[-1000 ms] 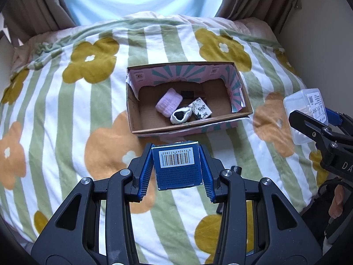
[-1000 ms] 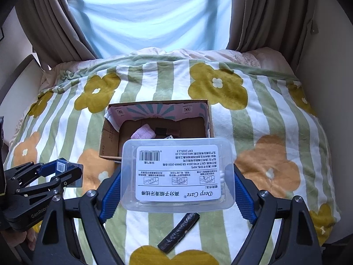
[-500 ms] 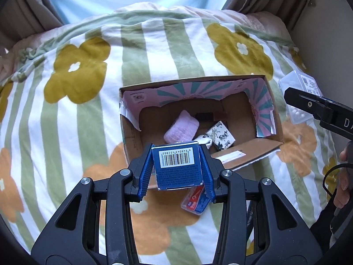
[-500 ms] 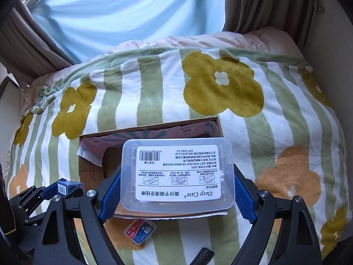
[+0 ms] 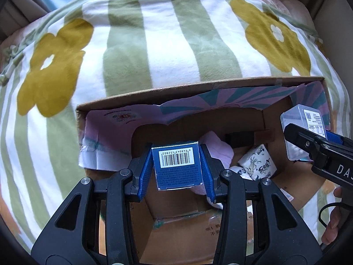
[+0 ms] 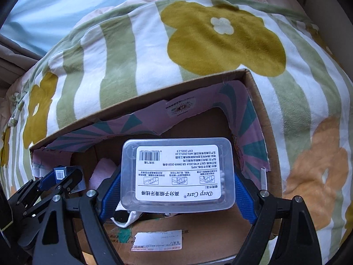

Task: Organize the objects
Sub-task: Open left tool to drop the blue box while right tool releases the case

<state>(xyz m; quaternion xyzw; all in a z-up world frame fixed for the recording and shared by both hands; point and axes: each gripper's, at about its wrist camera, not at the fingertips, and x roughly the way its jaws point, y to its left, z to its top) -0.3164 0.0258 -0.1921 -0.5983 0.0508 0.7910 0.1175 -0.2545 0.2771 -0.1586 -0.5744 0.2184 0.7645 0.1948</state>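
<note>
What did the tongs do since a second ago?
Both tongs moved forward, from over the blanket to over the open cardboard box. The left tongs kept hold of the blue box, and the right tongs kept the clear plastic case. Nothing was dropped; the things inside the box look unmoved.

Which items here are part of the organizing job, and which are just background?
In the job:
- blue box, held by left gripper
- clear plastic case, held by right gripper
- cardboard box

Background:
- floral blanket
- curtain
</note>
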